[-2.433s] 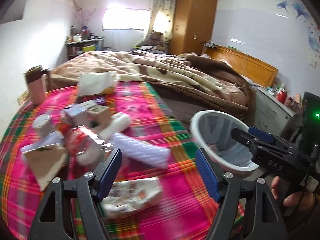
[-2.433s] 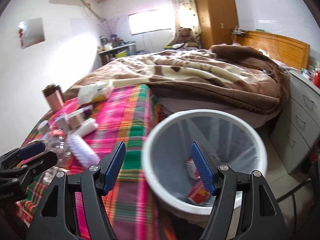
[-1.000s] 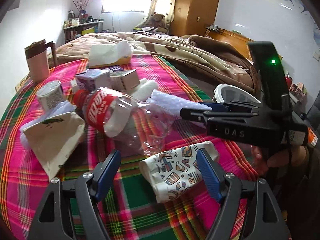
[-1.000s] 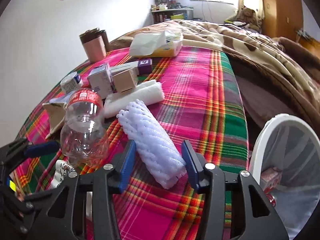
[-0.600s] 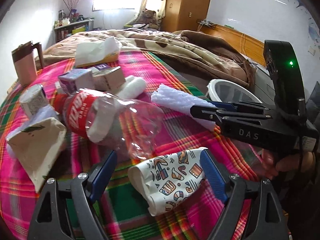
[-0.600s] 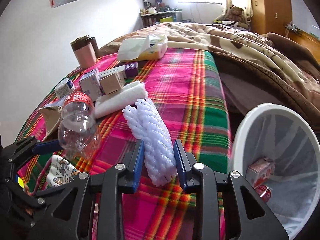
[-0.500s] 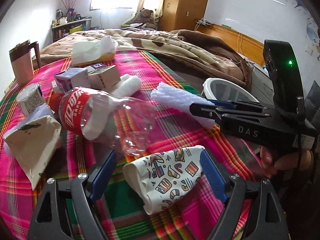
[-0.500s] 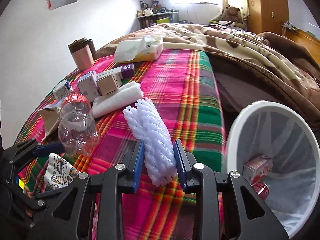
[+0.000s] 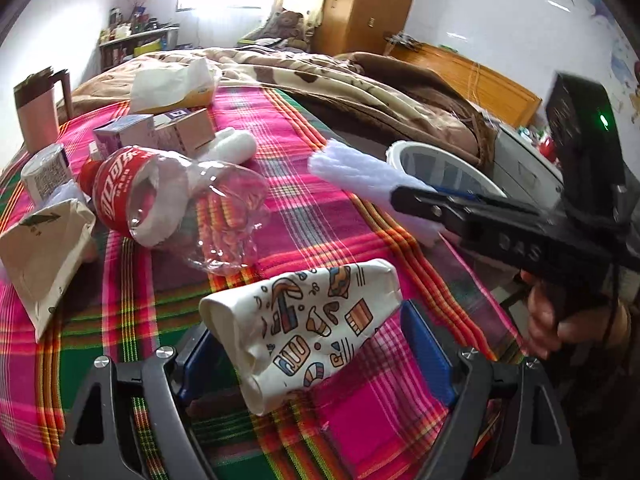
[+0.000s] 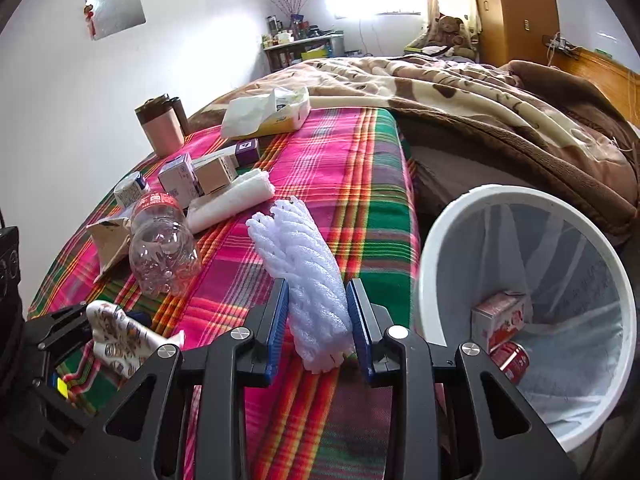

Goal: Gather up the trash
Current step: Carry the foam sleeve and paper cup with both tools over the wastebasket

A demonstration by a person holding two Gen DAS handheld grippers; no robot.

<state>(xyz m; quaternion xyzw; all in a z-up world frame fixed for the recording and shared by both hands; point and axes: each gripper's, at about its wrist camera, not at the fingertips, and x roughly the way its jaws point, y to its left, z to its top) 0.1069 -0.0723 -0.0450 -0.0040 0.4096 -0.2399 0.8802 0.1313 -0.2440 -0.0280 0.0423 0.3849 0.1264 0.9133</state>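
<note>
Bottle (image 10: 162,246) lies left of foam sleeve (image 10: 308,264); bin (image 10: 440,240) stands right.

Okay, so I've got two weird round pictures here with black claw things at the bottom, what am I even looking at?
Each picture comes from a fisheye camera on a handheld claw; a person holds one in each hand.

Right-hand view: the right claw is shut on a white foam net sleeve, beside a white trash bin that already has a red carton and can inside.

Left-hand view: the left claw is open, straddling a crushed patterned paper cup; the cup looks unsqueezed.

On the plaid cloth lie an empty plastic bottle, small cartons, a paper bag, a rolled white cloth and a tissue box.
</note>
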